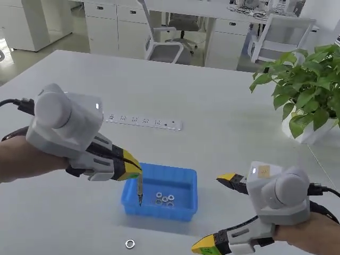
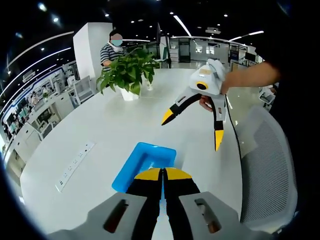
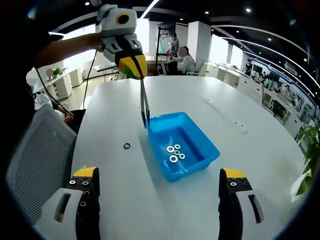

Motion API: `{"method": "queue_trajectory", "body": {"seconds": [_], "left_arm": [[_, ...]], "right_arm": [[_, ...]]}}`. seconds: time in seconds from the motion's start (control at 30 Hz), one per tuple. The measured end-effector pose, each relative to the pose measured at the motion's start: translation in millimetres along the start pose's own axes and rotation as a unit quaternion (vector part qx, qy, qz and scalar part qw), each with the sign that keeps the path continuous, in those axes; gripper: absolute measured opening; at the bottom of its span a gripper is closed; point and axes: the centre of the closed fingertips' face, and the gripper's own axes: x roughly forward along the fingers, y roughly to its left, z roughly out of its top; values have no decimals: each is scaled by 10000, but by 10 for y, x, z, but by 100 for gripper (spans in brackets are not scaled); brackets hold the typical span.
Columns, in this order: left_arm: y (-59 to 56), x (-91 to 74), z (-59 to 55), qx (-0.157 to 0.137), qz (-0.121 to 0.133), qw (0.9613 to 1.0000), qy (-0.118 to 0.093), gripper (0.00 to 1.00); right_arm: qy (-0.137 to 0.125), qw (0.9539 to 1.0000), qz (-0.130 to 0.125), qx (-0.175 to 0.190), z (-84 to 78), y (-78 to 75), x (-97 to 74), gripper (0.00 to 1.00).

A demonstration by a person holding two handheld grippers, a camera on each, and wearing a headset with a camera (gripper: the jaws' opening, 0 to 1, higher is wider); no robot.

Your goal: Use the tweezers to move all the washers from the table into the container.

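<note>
A blue container [image 1: 183,183] sits on the white table and holds several washers [image 1: 164,198]. My left gripper [image 1: 135,167] is shut on the tweezers [image 1: 139,191], which point down with their tips just above the container's near-left rim. I cannot tell whether the tips carry anything. One loose washer [image 1: 130,244] lies on the table in front of the container. My right gripper [image 1: 214,212] hangs open to the right of the container with nothing between its fingers. The right gripper view shows the tweezers [image 3: 144,102], the container [image 3: 197,137] and the loose washer [image 3: 126,146].
A white power strip [image 1: 143,121] lies beyond the container. A potted plant [image 1: 308,90] stands at the table's right edge. A mesh chair [image 3: 35,160] is beside the table. Office chairs [image 1: 164,48] and cabinets stand behind it.
</note>
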Motion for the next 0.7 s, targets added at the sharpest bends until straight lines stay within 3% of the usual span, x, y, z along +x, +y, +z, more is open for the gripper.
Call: {"method": "queue_trajectory", "body": {"seconds": [0.43,0.7], "left_arm": [[-150,-22,-107,-100,-50,9999,45,4],[-233,18,-222,-148,-65,9998,85,4]], "right_arm": [[-174,9998,-68,-74,-26,78,-5,100],[-205,9998,33,-78,-87,186,49,100]]}}
